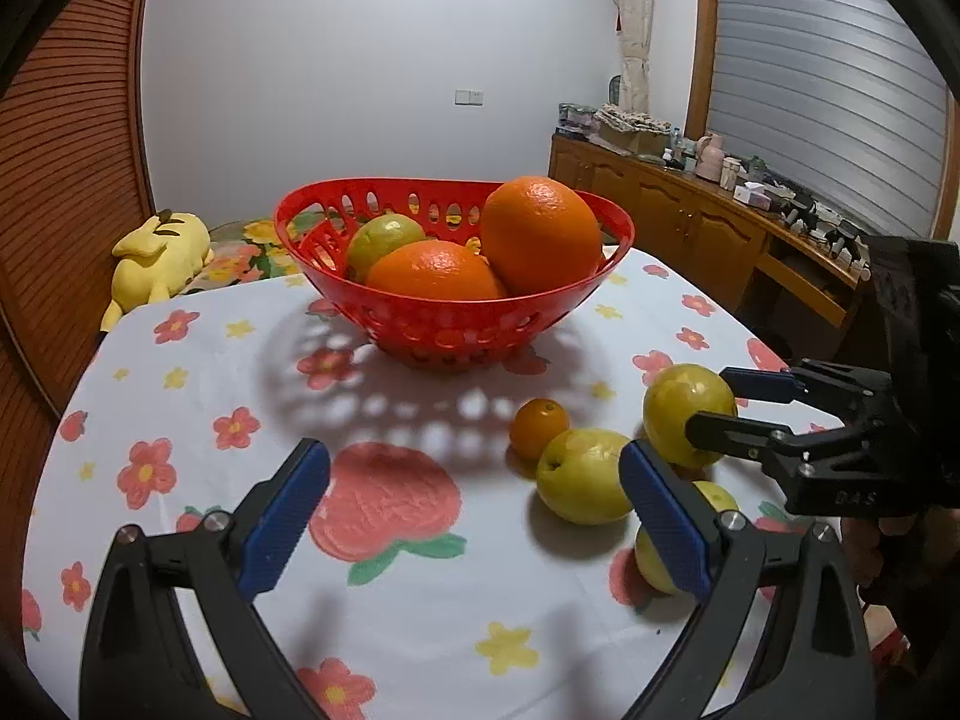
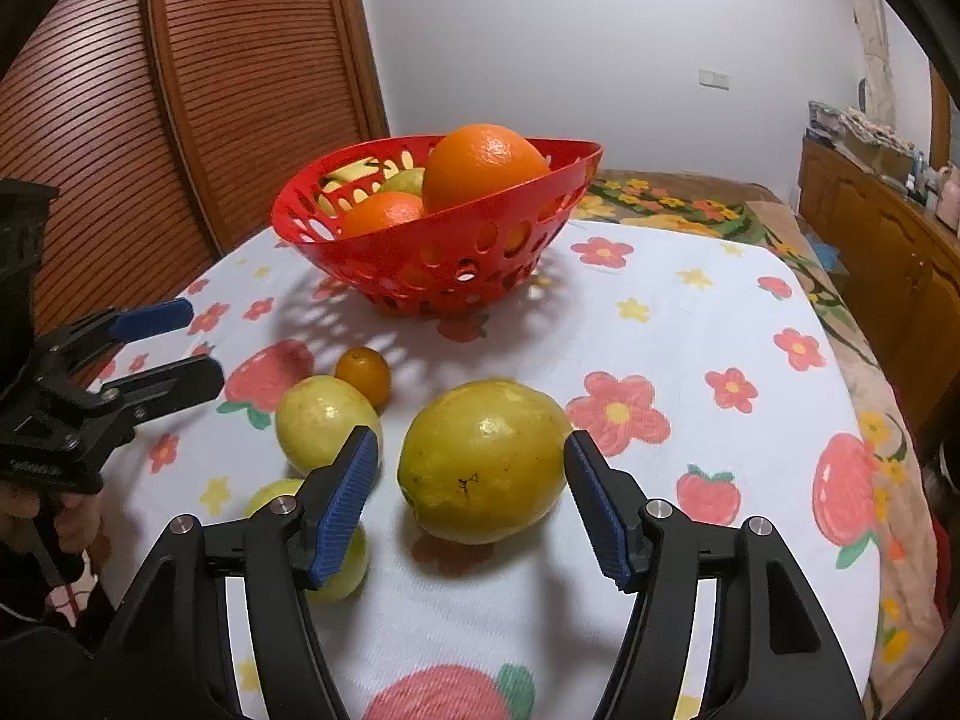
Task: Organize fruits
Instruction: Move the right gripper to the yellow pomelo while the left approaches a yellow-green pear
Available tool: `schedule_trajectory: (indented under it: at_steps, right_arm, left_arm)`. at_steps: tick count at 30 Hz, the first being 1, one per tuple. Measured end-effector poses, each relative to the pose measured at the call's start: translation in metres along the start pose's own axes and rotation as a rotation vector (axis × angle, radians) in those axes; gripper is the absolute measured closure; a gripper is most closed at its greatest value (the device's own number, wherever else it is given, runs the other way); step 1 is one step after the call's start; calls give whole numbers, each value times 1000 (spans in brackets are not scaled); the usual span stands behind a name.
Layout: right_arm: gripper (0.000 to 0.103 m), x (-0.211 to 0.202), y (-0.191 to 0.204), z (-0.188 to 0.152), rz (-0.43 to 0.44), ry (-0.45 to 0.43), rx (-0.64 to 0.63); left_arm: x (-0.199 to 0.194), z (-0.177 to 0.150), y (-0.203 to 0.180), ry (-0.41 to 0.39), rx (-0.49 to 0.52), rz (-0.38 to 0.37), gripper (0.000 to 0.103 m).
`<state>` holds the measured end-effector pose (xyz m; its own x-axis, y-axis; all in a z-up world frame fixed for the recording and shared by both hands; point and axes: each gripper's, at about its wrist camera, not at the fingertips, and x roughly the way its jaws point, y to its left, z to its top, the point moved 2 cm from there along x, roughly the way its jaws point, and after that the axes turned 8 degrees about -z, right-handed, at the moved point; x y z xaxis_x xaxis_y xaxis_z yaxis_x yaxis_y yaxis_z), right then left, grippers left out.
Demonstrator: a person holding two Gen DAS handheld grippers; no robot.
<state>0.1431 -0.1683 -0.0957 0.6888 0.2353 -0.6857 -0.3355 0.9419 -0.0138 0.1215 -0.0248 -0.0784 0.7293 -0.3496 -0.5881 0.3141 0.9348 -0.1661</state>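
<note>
Right wrist view: basket (image 2: 420, 264) holds three fruits; four remain on my tablecloth (image 2: 690, 330). Right gripper (image 2: 471, 504) brackets the largest yellow fruit (image 2: 483, 459) without contact; left gripper (image 1: 474, 516) wide, empty.

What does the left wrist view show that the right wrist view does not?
Only the left wrist view: a yellow plush toy beyond the table's far left edge, and a window blind above the cabinet.

Only the right wrist view: the large yellow fruit sitting clear between the pads of the open right claw, and the floral bedding past the table.

Both: the red basket holding two oranges and a green fruit, the small orange, the flowered tablecloth, and both claws open.
</note>
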Motion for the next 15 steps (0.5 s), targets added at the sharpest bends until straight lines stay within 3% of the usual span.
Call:
schedule_trajectory:
  at_steps: [6,15]
  right_arm:
    - [36,11,-2,1,-23,25,2]
    - [31,25,-2,2,18,71,19]
  left_arm:
    - [6,-3,-3,13,-15,-22,5]
    - [16,-5,-7,34,0,-30,6]
